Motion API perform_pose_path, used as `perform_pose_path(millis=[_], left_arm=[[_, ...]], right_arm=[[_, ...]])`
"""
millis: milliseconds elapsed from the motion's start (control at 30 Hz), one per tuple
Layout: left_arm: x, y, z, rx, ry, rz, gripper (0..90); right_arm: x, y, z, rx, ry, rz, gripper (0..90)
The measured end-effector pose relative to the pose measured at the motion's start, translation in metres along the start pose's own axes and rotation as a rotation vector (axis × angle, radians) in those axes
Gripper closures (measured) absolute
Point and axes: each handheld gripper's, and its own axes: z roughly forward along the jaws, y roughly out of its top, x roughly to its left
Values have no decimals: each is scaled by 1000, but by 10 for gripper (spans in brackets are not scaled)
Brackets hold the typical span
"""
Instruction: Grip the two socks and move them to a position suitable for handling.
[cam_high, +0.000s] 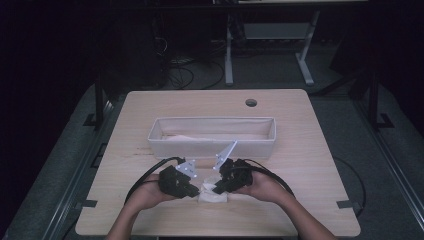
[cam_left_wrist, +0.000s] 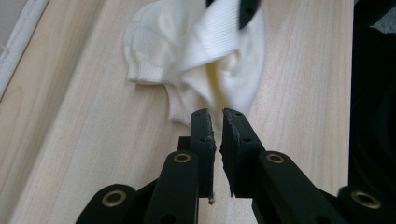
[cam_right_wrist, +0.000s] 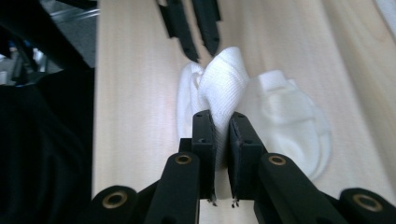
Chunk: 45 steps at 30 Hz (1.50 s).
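1. Right gripper view: the right gripper (cam_right_wrist: 220, 123) has its jaws pressed on a ribbed fold of the white sock (cam_right_wrist: 224, 88), lifting that fold into a peak above the table (cam_right_wrist: 130, 93); the rest of the sock lies flat to the right of the jaws
2. Left gripper view: the left gripper (cam_left_wrist: 217, 119) has its jaws nearly together with a thin gap between them, tips at the near edge of the sock (cam_left_wrist: 205, 60); whether any cloth is caught between them cannot be told
3. Left gripper view also shows the sock's rounded cuff end spread on the wood at upper left, and the tip of the other gripper on the raised ribbed part at the top
4. High view: both grippers meet over the sock (cam_high: 212, 194) near the front edge of the table (cam_high: 310, 150), left gripper (cam_high: 195, 192) and right gripper (cam_high: 214, 188) close together, each held by a hand (cam_high: 150, 192); jaw detail is too small to read here
5. High view alone shows the long white bin (cam_high: 212, 146) standing just behind the grippers, across the table's middle, with pale cloth lying inside
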Motion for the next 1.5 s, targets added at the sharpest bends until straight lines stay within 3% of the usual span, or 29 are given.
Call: perform_pose_path(millis=[333, 533, 667, 800, 967, 1167, 1367, 1500], left_arm=[[-1, 7, 0, -10, 2, 19, 819], [-1, 11, 8, -3, -8, 21, 818], [0, 13, 12, 7, -7, 21, 818], [0, 15, 13, 6, -7, 21, 817], [1, 16, 13, 5, -3, 20, 816], [2, 17, 13, -2, 2, 13, 813], [4, 17, 14, -2, 11, 7, 811], [3, 18, 15, -2, 18, 6, 811]], right_arm=[[-16, -4, 14, 19, -36, 39, 822], [-19, -7, 19, 16, -41, 35, 813], [-16, -5, 15, 21, -48, 27, 747], [-14, -5, 5, -19, -57, 11, 679], [-15, -6, -5, -57, -105, 23, 712], [-19, -6, 2, -23, -142, 17, 798], [-25, -8, 15, 24, -134, 43, 831], [-22, -9, 17, 36, -89, 41, 838]])
